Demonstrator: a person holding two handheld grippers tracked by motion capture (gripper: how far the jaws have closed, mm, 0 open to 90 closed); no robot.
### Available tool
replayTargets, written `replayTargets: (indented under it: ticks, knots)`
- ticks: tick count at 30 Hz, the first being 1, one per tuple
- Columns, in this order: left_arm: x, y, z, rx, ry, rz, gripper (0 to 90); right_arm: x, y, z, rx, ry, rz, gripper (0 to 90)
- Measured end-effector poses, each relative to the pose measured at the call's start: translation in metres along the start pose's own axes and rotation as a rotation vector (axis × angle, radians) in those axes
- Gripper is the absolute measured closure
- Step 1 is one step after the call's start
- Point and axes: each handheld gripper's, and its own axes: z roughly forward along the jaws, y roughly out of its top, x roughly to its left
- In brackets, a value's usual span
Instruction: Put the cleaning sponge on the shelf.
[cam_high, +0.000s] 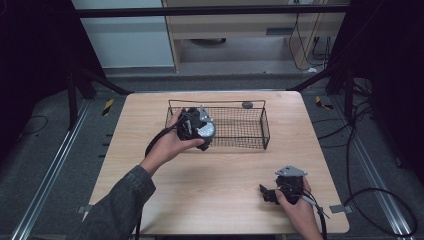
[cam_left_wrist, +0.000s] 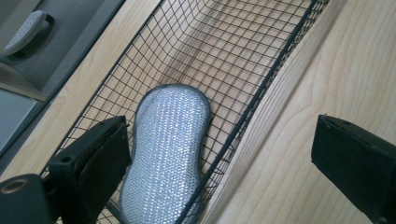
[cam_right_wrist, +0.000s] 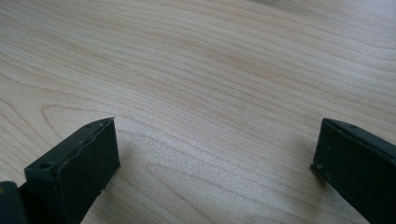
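A basket sits at the table's far middle with a sponge lying in its left end under the left gripper, the right gripper near the front right corner.

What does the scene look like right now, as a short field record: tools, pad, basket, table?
left tool: open, jaws wide apart, over the near left end of the basket
right tool: open, holds nothing, low over bare table at the near right
pad: silvery mesh scrubber, lies flat inside the basket, not gripped
basket: black wire, sits on the table toward its far side
small dark thing: beyond the basket's far rim, too small to tell
table: light wood
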Motion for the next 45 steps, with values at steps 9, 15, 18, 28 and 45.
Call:
replayTargets:
  ticks: [9,15,18,28,45]
  knots:
    - [-0.018,-0.004,-0.001,-0.022,-0.012,0.002,4.4,0.000,0.000,0.000,-0.001,0.001,0.000,0.4]
    - [-0.026,-0.009,-0.007,-0.045,-0.011,-0.015,5.1,0.000,0.000,0.000,-0.001,0.000,0.000,0.4]
    - [-0.032,-0.014,-0.012,-0.067,0.000,-0.046,5.8,0.000,0.000,0.000,-0.001,0.001,0.000,0.4]
    - [-0.041,-0.025,-0.017,-0.080,-0.022,-0.097,4.4,0.000,0.000,0.000,-0.001,0.000,0.000,0.4]
    - [-0.048,-0.065,-0.033,-0.103,0.006,-0.164,3.7,0.000,0.000,0.000,-0.001,-0.001,0.002,0.4]
